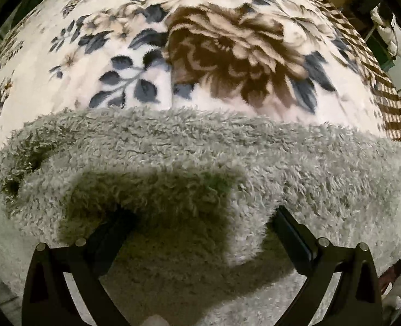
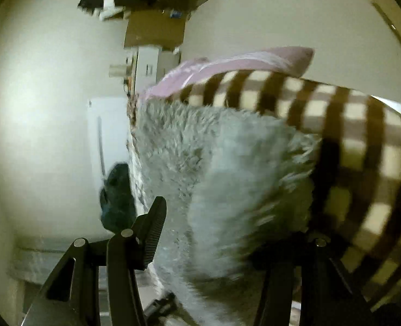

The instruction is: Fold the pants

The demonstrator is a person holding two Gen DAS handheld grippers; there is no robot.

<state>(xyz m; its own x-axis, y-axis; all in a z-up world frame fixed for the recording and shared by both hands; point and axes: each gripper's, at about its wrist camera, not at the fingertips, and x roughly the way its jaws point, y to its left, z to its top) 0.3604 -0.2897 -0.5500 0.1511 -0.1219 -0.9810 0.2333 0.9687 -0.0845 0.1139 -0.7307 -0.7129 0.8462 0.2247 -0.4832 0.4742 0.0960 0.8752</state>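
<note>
The pants are grey and fluffy (image 1: pixel 200 152) and lie across a floral blanket (image 1: pixel 200 40). My left gripper (image 1: pixel 200 217) has its fingers wide apart, with a raised fold of the pants bulging between them; the fingertips are sunk in the pile. In the right wrist view the same grey pants (image 2: pixel 214 163) fill the middle. My right gripper (image 2: pixel 227 217) stands wide, its left finger (image 2: pixel 154 228) bare beside the fabric, its right finger hidden behind the fluff. The view is blurred.
A brown-and-cream checked blanket (image 2: pixel 350 149) lies under and right of the pants, with a pink pillow (image 2: pixel 227 62) behind. A white wall, a cardboard box (image 2: pixel 157 31) and a dark blue cloth (image 2: pixel 119 190) are at the left.
</note>
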